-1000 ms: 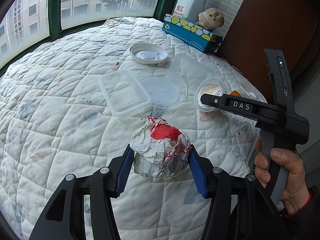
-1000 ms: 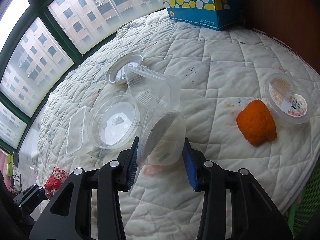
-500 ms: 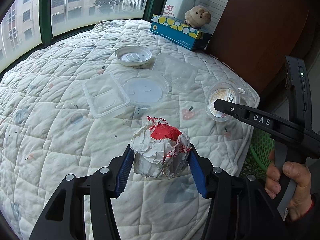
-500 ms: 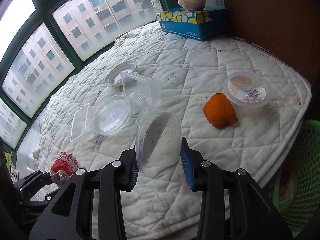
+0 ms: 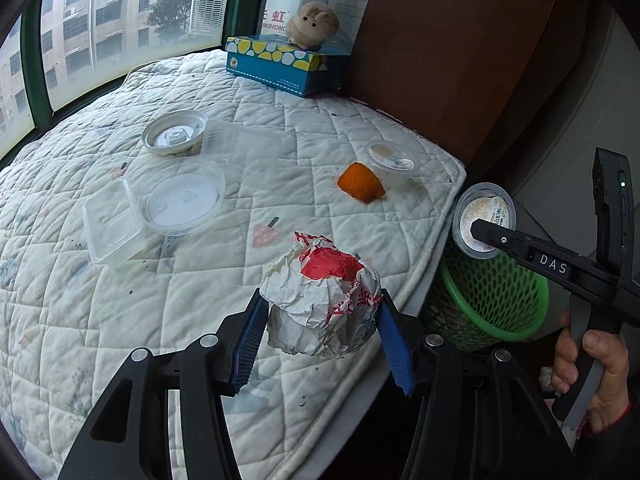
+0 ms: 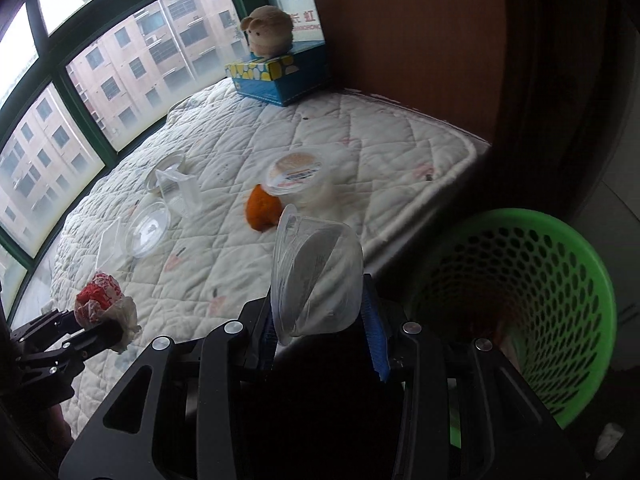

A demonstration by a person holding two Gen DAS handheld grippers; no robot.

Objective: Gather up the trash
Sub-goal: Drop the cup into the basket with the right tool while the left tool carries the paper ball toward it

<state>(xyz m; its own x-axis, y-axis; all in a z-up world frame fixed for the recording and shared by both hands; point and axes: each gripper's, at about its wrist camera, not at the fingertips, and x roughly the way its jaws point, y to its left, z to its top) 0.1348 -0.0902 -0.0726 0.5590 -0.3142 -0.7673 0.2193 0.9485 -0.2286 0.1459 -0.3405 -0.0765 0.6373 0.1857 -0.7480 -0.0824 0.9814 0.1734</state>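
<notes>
Holding crumpled white-and-red paper wrapper ball (image 5: 322, 300) between left gripper (image 5: 320, 340) jaws: light, crushable. Right gripper (image 6: 320, 316) clamps thin clear plastic cup (image 6: 316, 280) sidewalls; flexes, slippery.

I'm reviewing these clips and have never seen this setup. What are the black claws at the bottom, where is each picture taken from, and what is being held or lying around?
There is no robot here: a person holds a hand-operated two-finger gripper in each hand, each with a fisheye camera looking along its fingers. One picture comes from each gripper.

The left gripper is shut on a crumpled paper ball. The right gripper is shut on a clear plastic cup, close to a green basket that stands beside the quilted mattress.

On the mattress lie an orange peel, a sealed cup, several clear plastic containers and a tissue box with a plush toy on it.
</notes>
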